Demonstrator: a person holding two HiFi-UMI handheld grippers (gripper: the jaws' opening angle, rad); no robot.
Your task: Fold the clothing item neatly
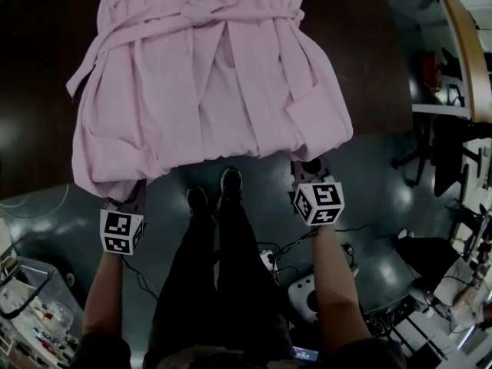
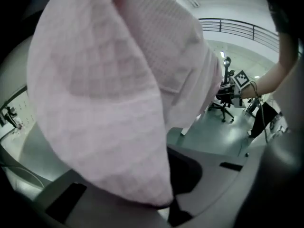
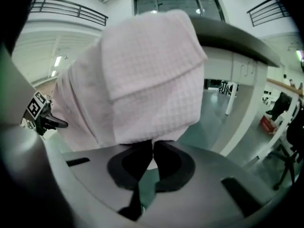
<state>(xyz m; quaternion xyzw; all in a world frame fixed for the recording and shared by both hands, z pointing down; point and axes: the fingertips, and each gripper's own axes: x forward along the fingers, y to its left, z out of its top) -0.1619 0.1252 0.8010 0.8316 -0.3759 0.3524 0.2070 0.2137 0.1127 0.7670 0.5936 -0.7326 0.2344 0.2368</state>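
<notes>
A pale pink waffle-weave robe (image 1: 207, 91) lies spread on a dark table (image 1: 31, 91), its belt (image 1: 207, 6) tied at the waist and its hem hanging over the near edge. My left gripper (image 1: 132, 192) is shut on the hem's left corner. The cloth (image 2: 109, 103) drapes over the left gripper (image 2: 166, 203) and hides most of its jaws. My right gripper (image 1: 307, 171) pinches the hem's right corner. In the right gripper view the dark pads (image 3: 142, 156) meet on the robe's edge (image 3: 152, 80), where the right gripper (image 3: 152, 144) is shut.
The person's legs and shoes (image 1: 223, 183) stand between the grippers at the table's near edge. Cables and a white device (image 1: 304, 294) lie on the floor behind. Office chairs (image 1: 438, 152) stand at the right, a cluttered bin (image 1: 31, 306) at the lower left.
</notes>
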